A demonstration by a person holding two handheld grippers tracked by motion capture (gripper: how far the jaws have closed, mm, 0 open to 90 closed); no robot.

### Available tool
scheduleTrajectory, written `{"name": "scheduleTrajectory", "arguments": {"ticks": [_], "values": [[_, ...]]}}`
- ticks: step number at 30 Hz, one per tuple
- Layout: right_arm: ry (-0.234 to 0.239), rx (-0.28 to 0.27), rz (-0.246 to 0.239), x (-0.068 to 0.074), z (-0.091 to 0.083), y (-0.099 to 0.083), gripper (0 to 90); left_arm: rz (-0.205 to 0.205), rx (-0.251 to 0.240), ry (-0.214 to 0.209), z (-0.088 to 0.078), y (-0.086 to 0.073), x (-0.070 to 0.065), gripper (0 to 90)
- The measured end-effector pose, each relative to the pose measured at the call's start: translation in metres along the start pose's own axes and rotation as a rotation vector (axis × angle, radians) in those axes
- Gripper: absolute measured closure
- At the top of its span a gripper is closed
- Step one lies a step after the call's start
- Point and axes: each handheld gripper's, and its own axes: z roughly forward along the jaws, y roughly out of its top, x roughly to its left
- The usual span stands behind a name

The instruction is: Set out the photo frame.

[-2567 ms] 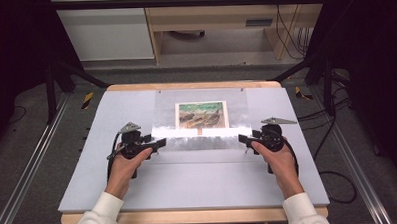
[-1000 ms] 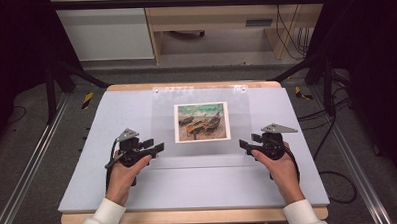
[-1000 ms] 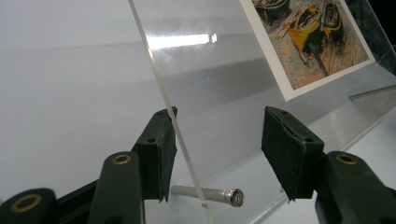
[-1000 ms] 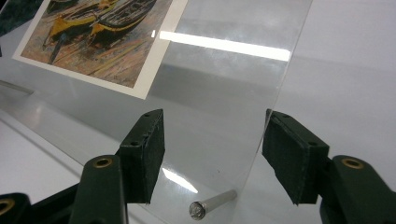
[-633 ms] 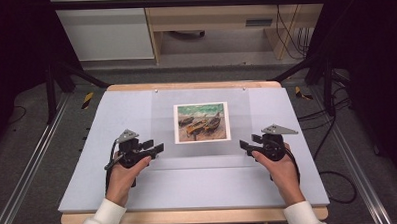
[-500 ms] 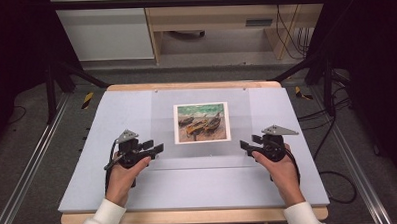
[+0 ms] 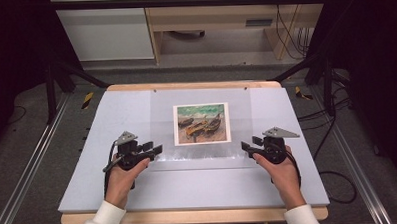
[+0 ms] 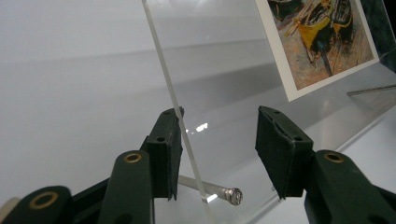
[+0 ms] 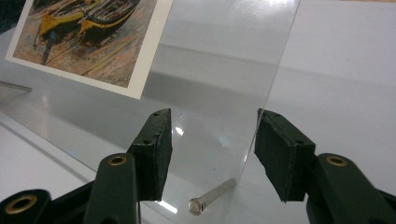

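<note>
Clear acrylic sheet (image 7: pixel 202 127) lay flat on pale blue table (image 7: pixel 111 120), boat picture (image 7: pixel 201 123) at its centre. Left gripper (image 7: pixel 155 150) sat at sheet's near-left corner, jaws roughly half open and just been closing; sheet edge (image 8: pixel 173 100) and metal pin (image 8: pixel 219 191) between pads, no clamp seen. Right gripper (image 7: pixel 247 147) at near-right corner, likewise part open, closing, edge and second pin (image 9: pixel 210 196) between jaws, unpinched.
</note>
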Motion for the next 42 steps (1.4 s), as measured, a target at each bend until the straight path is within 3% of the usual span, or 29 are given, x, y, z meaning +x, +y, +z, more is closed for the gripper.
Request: {"name": "scheduleTrajectory", "arguments": {"ticks": [42], "values": [[-0.006, 0.0, 0.014, 0.004, -0.019, -0.015, 65.0, 0.052, 0.004, 0.039, -0.015, -0.016, -0.012, 61.1]]}}
